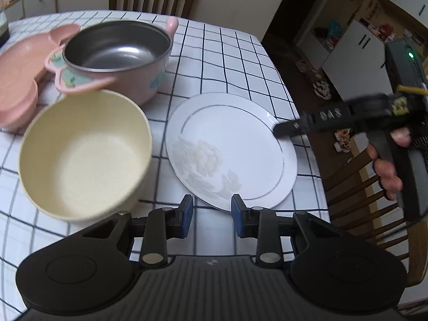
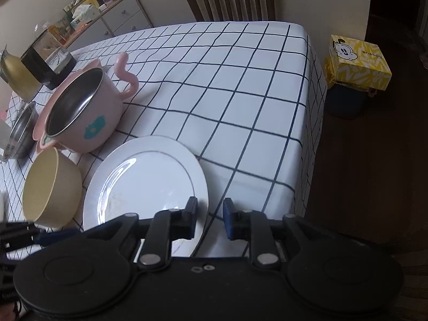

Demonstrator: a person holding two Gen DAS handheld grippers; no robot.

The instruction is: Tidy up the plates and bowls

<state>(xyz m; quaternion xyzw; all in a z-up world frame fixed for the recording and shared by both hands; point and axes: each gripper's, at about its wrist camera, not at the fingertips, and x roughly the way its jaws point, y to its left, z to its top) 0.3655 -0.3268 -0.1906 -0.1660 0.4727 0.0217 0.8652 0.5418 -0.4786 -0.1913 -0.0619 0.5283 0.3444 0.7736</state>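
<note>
Plate (image 1: 230, 149), white and round, lies flat and face-up on the desk (image 2: 240, 85), just right of the cream bowl (image 1: 83, 155), which opens upward. Left hand-held gripper (image 1: 211, 215) hangs partly open at the plate's near rim, holding nothing. Right hand-held gripper (image 2: 209, 219) straddles its right rim, pads not visibly pressing.

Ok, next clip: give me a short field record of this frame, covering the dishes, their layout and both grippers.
surface: table with checked cloth
white plate: flat on cloth, near the table edge
cream bowl: upright, empty, beside the plate
pink pot: steel-lined, empty, behind the bowl
pink divided tray: beside the pot
left gripper: open, at plate's near rim
right gripper: jaws apart either side of the plate's rim; contact unclear
</note>
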